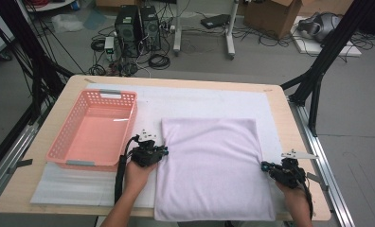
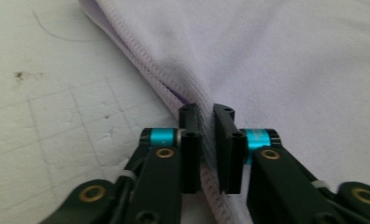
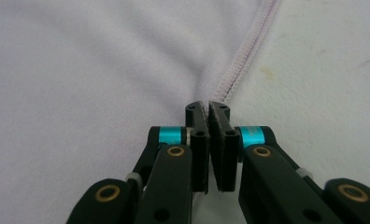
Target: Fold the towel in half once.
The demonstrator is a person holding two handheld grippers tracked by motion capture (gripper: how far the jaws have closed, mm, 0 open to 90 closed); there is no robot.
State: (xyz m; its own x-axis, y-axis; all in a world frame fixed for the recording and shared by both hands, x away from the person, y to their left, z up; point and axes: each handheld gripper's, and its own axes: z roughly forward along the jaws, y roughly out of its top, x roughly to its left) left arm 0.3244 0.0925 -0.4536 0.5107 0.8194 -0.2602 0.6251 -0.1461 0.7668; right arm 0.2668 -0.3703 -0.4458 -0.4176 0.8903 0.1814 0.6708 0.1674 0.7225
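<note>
Lilac towel (image 1: 214,165) lay between my grippers; left gripper (image 2: 205,122) and right gripper (image 3: 207,112) each clenched its hemmed edge.

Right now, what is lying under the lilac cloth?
The lilac cloth lies on a white mat that covers the wooden table. Anything between cloth and mat is hidden.

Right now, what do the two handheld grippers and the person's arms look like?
Both the left gripper and the right gripper are black, with flat black jaws, cyan bands and brass-coloured pivot rivets on the linkages. A thick black cable trails from the left one along the forearm. A grey three-cornered plate sits atop the right one. The forearms are bare, with no sleeves in sight.
</note>
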